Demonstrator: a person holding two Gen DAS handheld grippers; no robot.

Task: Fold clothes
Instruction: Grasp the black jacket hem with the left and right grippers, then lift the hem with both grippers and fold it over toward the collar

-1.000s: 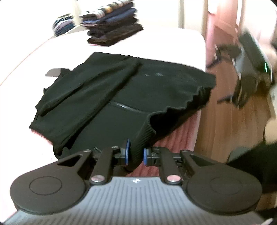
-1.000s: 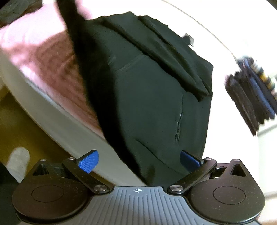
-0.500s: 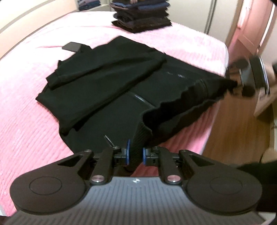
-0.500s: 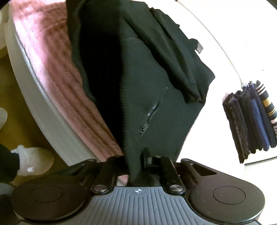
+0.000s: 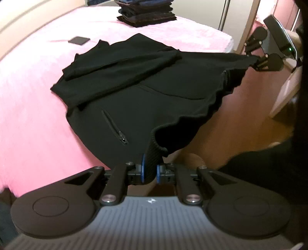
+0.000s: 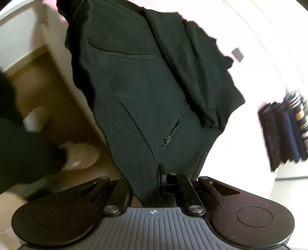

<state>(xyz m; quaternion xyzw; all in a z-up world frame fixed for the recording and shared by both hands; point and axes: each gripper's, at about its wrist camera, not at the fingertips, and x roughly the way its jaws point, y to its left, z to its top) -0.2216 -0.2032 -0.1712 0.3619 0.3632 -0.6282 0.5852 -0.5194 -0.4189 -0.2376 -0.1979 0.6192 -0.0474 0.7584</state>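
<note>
The black jacket (image 5: 146, 92) lay spread on the pink bedspread (image 5: 34, 115), its upper half flat on the bed and its ribbed hem (image 5: 154, 152) lifted clear of the mattress edge. One sleeve (image 5: 123, 65) was folded across the body of the garment. A zipped pocket (image 5: 115, 130) faced upward at about 7 o'clock from the garment's centre in the left wrist view.

The left gripper (image 5: 149, 171) was clamped on one corner of the ribbed hem, the blue pads (image 5: 142, 169) pressing the fabric from both sides. The right gripper (image 6: 152, 180) was likewise closed on the opposite corner of the hem band (image 6: 132, 153); in its own view the fabric covered the left finger entirely and only the right finger showed. From the left wrist view the right gripper (image 5: 269, 57) was seen at 2 o'clock, with the hem stretched taut and scalloped between the two tools.

A stack of folded clothes (image 5: 146, 11) sat on the bed at 12 o'clock, well apart from the jacket; the same stack (image 6: 284, 128) appeared at 3 o'clock in the right wrist view. A small dark flat object (image 5: 79, 40) lay on the bedspread near the jacket's collar end, at 10 o'clock. Wooden floor (image 5: 240, 123) showed beside the bed, below the raised hem. Light-coloured slippers (image 6: 80, 153) were visible on the floor at 8 o'clock in the right wrist view, blurred
</note>
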